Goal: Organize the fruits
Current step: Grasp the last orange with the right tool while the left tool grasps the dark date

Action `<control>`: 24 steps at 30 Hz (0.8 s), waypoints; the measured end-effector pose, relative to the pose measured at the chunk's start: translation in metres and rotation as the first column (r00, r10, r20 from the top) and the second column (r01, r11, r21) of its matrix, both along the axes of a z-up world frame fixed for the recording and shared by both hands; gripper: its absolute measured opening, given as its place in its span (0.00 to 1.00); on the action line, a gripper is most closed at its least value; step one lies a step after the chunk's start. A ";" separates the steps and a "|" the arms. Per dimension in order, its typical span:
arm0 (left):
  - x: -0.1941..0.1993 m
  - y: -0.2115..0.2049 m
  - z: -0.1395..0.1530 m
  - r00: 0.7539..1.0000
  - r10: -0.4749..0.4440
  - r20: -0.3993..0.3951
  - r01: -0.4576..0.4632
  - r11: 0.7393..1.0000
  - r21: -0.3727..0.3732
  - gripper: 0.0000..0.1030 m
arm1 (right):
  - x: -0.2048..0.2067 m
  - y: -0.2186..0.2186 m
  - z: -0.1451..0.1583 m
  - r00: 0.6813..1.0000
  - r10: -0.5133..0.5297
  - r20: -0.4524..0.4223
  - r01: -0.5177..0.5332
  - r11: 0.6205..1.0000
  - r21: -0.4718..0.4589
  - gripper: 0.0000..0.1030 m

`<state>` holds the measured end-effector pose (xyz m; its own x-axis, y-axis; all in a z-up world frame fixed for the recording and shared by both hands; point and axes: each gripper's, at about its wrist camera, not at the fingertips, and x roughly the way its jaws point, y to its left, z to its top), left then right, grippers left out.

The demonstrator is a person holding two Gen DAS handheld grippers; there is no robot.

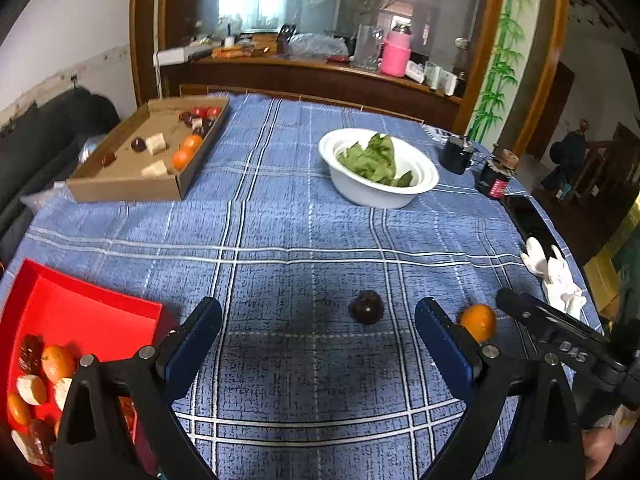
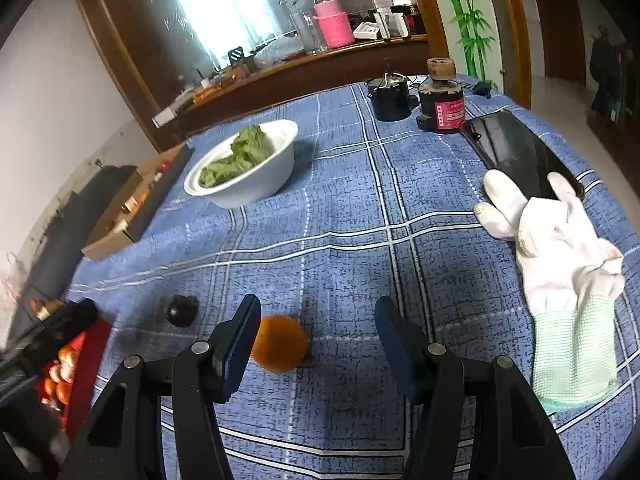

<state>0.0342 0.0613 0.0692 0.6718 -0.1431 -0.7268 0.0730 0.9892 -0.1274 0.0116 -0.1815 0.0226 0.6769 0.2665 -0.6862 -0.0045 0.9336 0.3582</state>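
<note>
Both tools hover low over the worktop, which is covered by a blue plaid cloth. Left tool is spread wide and released, gripping nothing; right tool is likewise wide apart and empty, though its left finger stands just beside, perhaps touching, the orange.

Taking the white bowl of green leaves as landmark and going left to right: far to its left lies a cardboard tray holding two oranges, several small dark and red fruits and a few pale cut chunks. Nearer the camera and left of the bowl sits a red tray, also with oranges, dark fruits and pale chunks, partly hidden behind the left tool.

In front of the bowl, on bare cloth, one dark purple fruit, round and glossy with a dimpled top, lies between the left tool's fingers without touching either. Just right of it is one orange, smooth, round and bright, sitting between the right tool's fingers, close to the left one and well apart from the right.

To the right of the bowl stand two dark jars, one black and one with a pink label. Nearer lie a black phone and one white glove, its fingers overlapping the phone.
</note>
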 end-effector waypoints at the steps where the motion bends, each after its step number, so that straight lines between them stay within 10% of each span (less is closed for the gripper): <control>1: 0.003 0.004 -0.003 1.000 0.005 -0.012 -0.005 1.000 -0.020 0.94 | 0.000 -0.001 0.000 1.000 0.005 0.000 -0.005 1.000 0.016 0.60; 8: 0.020 -0.005 -0.015 0.998 -0.045 -0.034 0.044 0.998 -0.043 0.88 | 0.003 0.017 -0.003 0.998 0.053 -0.015 -0.054 0.998 -0.040 0.56; 12: 0.032 -0.024 -0.032 0.991 -0.107 -0.086 0.108 0.994 0.013 0.56 | 0.002 0.025 -0.007 0.996 0.084 -0.026 -0.085 0.995 -0.051 0.52; 20: 0.038 -0.042 -0.055 0.982 -0.146 -0.118 0.155 0.985 0.074 0.52 | 0.001 0.052 -0.013 0.987 0.155 -0.047 -0.161 0.974 -0.162 0.48; 24: 0.039 -0.044 -0.057 0.982 -0.151 -0.115 0.160 0.984 0.073 0.30 | 0.002 0.055 -0.016 0.986 0.155 -0.057 -0.163 0.970 -0.179 0.41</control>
<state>0.0736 0.0169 0.0125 0.5623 -0.1763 -0.8079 0.2164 0.9743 -0.0620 0.0135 -0.1269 0.0066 0.6050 0.2359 -0.7604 -0.1470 0.9718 0.1845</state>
